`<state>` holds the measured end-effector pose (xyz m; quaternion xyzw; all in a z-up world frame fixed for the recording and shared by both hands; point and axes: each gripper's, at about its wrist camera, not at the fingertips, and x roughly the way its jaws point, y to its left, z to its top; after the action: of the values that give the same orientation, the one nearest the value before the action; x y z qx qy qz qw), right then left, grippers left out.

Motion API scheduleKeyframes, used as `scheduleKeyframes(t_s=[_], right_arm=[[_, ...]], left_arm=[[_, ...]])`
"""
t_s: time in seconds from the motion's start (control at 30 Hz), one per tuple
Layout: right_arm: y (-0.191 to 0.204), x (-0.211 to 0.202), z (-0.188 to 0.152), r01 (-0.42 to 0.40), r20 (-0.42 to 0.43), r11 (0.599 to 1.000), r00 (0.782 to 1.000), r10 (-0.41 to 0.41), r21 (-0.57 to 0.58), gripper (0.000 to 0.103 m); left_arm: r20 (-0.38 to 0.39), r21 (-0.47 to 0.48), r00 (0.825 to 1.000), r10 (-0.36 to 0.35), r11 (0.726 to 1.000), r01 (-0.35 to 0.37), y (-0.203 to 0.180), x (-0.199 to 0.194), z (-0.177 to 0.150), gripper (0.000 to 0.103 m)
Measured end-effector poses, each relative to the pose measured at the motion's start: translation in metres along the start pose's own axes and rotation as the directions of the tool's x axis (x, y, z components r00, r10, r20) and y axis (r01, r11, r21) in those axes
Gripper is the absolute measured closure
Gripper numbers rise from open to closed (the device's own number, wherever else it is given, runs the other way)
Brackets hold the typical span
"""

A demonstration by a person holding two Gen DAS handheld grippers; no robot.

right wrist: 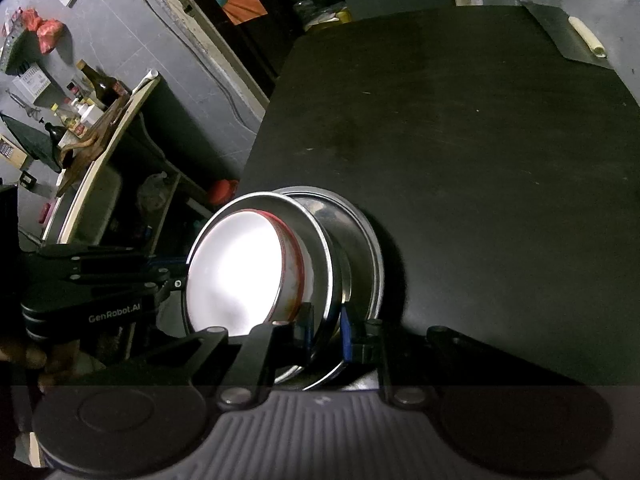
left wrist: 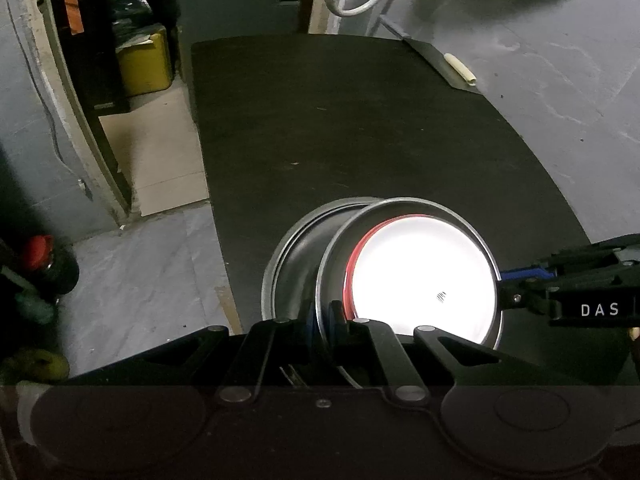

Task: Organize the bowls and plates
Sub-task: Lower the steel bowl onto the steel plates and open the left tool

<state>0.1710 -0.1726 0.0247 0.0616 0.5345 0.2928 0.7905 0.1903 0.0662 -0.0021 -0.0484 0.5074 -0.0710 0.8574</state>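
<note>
I hold the round steel plate (left wrist: 332, 264), carrying a red-rimmed white bowl (left wrist: 420, 280), tilted above the black worktop (left wrist: 360, 120). Left gripper (left wrist: 322, 316) and right gripper (right wrist: 326, 330) each pinch its rim. Uneven lowering could slide the bowl out.

white bowl (left wrist: 424, 280): interior glare-blown | steel plates' (right wrist: 360, 248) near rims: behind tongs

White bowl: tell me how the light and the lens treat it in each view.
Left wrist view: the white bowl is blown out by glare, its inside nearly featureless; only the red rim reads. Right wrist view: the glare is milder and soft shading shows inside. Both views: fisheye bends the dark table edges, and the corners are vignetted.
</note>
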Motion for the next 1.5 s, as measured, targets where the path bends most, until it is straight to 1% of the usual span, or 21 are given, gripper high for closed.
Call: scheduleKeyframes(t_s=[0.43,0.83,1.3,1.4,1.5], right_arm=[[-0.003,0.003,-0.006,-0.013,0.022,0.999,1.0,0.012,0.033,0.086],[-0.001,0.003,-0.011,0.004,0.049,0.999,0.999,-0.006,0.052,0.086],[-0.003,0.003,-0.014,0.008,0.076,0.998,0.997,-0.013,0.064,0.086],[-0.003,0.003,-0.014,0.013,0.082,0.998,0.996,-0.018,0.064,0.085],[-0.002,0.003,-0.016,0.026,0.087,0.998,0.996,-0.031,0.063,0.081]], left_arm=[[0.006,-0.011,1.0,0.017,1.0,-0.017,0.001,-0.002,0.0,0.097],[0.004,-0.067,1.0,0.028,0.997,-0.028,0.006,-0.002,-0.003,0.097],[0.021,-0.072,0.999,0.04,0.997,-0.039,0.002,-0.005,-0.005,0.096],[0.024,-0.076,0.999,0.045,0.996,-0.043,0.002,-0.006,-0.006,0.093],[0.026,-0.08,0.998,0.051,0.996,-0.049,0.003,-0.008,-0.006,0.088]])
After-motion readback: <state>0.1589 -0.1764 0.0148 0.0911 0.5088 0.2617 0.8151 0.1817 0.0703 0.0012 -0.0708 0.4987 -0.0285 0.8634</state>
